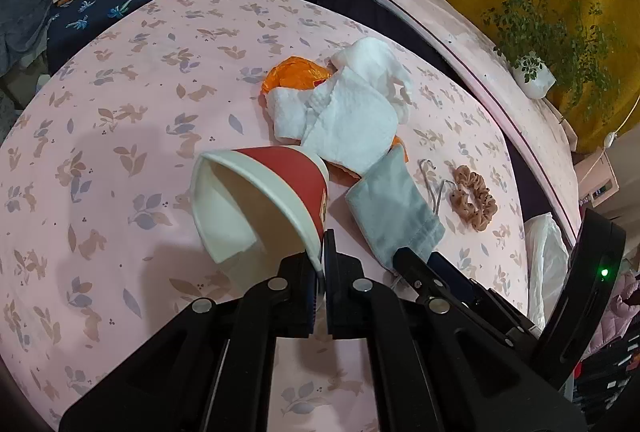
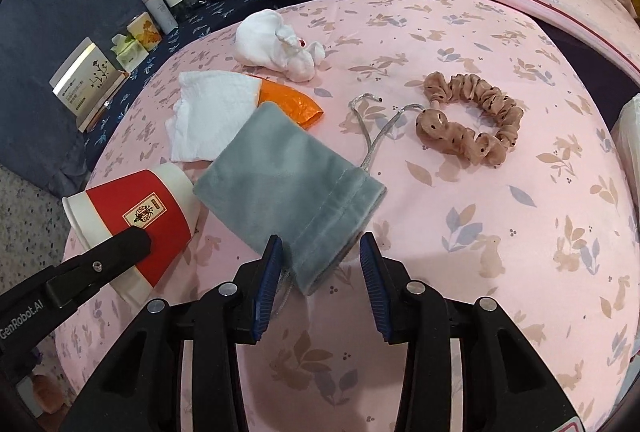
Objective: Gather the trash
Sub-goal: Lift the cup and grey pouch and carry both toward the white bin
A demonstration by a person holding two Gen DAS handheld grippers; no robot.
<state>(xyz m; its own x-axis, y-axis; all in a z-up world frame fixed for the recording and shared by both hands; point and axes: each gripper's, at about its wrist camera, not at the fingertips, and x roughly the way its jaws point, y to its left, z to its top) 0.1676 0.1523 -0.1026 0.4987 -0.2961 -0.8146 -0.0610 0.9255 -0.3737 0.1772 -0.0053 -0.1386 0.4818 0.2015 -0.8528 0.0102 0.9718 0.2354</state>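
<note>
Matt paper cup [image 2: 132,220], soft velvety grey pouch [image 2: 288,188], crinkled glossy orange wrapper [image 2: 292,104]

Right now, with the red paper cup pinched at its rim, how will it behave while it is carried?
The red paper cup looks empty, so probably light. The left tongs pinch only one thin wall at the rim, so it may swing or buckle there. If dropped on the bedsheet, its round tapered body would likely roll in a curve.

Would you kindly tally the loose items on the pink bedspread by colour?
Red and white: 1, paper cup
White: 2, tissue, crumpled tissue
Orange: 1, wrapper
Grey: 1, pouch
Tan: 1, scrunchie
Total: 6
</note>
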